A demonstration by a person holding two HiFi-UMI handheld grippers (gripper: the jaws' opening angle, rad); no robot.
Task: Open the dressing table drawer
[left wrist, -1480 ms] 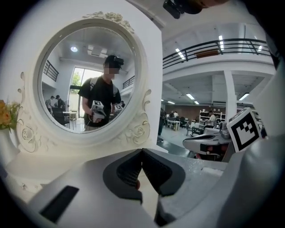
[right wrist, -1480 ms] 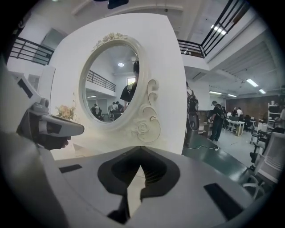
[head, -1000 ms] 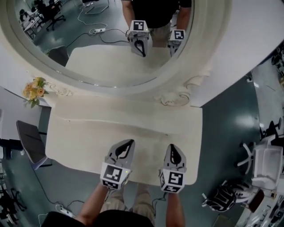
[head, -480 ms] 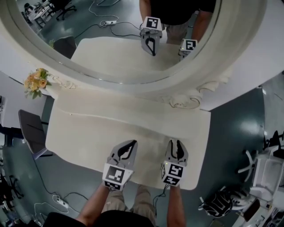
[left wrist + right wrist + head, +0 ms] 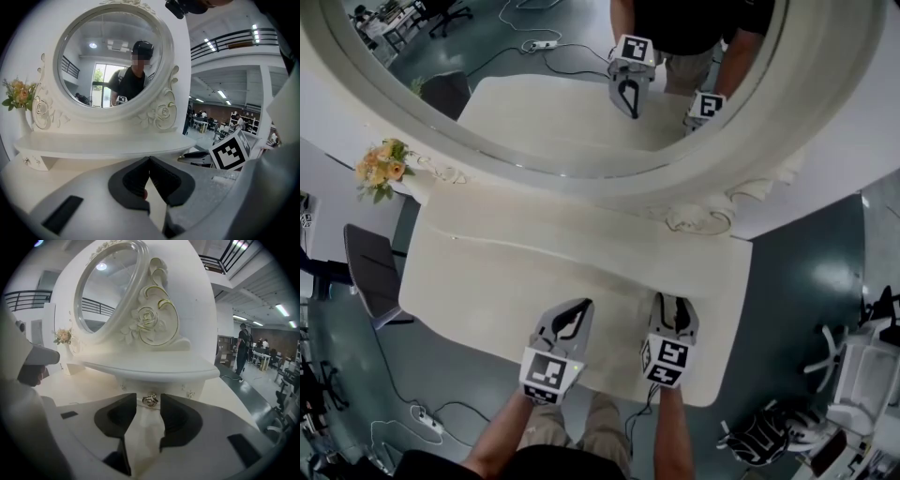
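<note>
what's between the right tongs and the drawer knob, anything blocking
Nothing visible. In the right gripper view the right tongs have just been opening, and the metal drawer knob shows straight ahead in line with their gap, under the shelf. Only bare tabletop lies between; nothing is gripped yet.

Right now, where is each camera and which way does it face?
Head view: on the head, steeply down at the dressing table; forearms, left gripper, right gripper show.
Left gripper view: on that gripper, facing the mirror; shut jaws show.
Right gripper view: on that gripper, facing the drawer knob; jaws have just been opening, empty.
Shared: flowers appear in all three.
</note>
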